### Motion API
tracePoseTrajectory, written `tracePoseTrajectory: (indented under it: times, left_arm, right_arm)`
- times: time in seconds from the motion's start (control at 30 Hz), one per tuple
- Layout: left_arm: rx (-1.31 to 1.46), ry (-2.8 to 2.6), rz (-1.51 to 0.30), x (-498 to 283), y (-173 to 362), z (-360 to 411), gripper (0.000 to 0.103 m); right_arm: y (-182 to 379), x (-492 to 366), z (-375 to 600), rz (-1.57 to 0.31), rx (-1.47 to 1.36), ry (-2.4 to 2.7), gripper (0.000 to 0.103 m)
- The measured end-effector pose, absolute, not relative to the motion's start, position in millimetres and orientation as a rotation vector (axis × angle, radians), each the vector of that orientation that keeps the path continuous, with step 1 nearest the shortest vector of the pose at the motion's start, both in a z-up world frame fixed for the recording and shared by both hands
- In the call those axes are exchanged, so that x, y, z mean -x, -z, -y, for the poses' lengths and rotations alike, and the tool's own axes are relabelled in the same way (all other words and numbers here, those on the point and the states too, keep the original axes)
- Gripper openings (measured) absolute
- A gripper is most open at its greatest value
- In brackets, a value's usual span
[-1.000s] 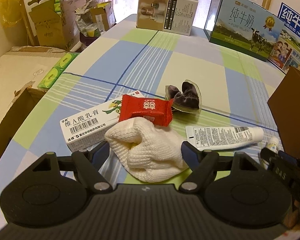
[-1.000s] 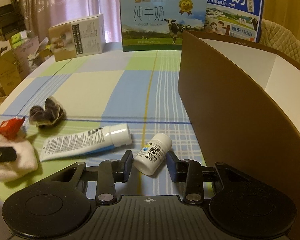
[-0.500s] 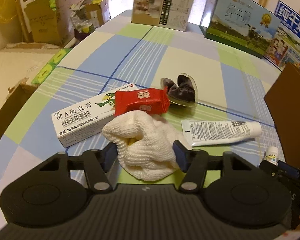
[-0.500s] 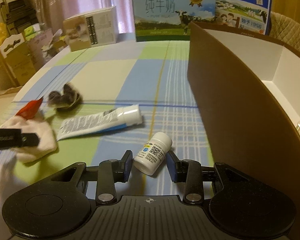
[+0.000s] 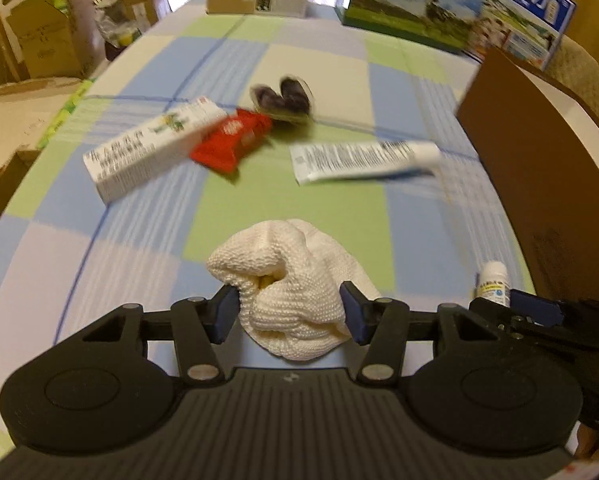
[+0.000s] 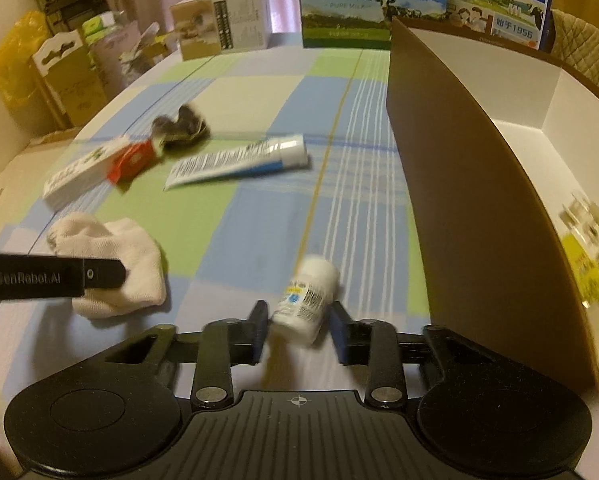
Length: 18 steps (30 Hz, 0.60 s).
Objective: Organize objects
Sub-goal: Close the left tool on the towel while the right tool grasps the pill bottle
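Left fingers: left gripper (image 5: 290, 314) squeezed onto the white knitted cloth (image 5: 291, 284), one blue pad pressing each side, jaws just closed in a little more.
Right fingers: right gripper (image 6: 299, 330) around the small white pill bottle (image 6: 305, 300); jaws just closed in; left pad touching, right pad very close, too blurry to be sure of the squeeze.
Cloth place: bunched between the left pads, over the checked tablecloth (image 5: 139, 200).
Bottle place: tilted between the right pads, near the brown box (image 6: 479, 200).
Changed since before: cloth pulled away from the red packet (image 5: 231, 142) and the long white medicine box (image 5: 151, 148); red packet now fully showing; brown box nearer to both grippers.
Still lying there: white tube (image 5: 363, 160), dark wrapped thing (image 5: 283, 98).
Hard to see: everything smeared by movement; things inside the brown box too blurry to name; bottle mostly hidden behind the right gripper in the left view.
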<state>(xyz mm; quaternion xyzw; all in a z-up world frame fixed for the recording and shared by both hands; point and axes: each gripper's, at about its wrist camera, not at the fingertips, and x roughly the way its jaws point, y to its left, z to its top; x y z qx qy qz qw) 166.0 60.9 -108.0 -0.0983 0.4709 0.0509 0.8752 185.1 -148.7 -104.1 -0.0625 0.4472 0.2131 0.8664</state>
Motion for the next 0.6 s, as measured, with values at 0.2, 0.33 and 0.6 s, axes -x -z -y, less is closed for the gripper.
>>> tracePoseTrajectory:
  times: [0.2, 0.33, 0.6]
  left_arm:
    - [0.229, -0.082, -1.019, -143.8, 107.3, -54.4, 0.052]
    - [0.221, -0.091, -1.004, -143.8, 108.2, -53.2, 0.057]
    - [0.228, -0.085, -1.004, -150.9, 116.7, -52.2, 0.063]
  right_arm:
    - [99.6, -167.4, 161.3, -0.903, 0.122, -0.436, 0.025]
    - [96.0, -172.8, 157.8, -0.869, 0.097, -0.446, 0.043]
    - [113.5, -185.7, 149.0, -0.854, 0.123, -0.462, 0.044]
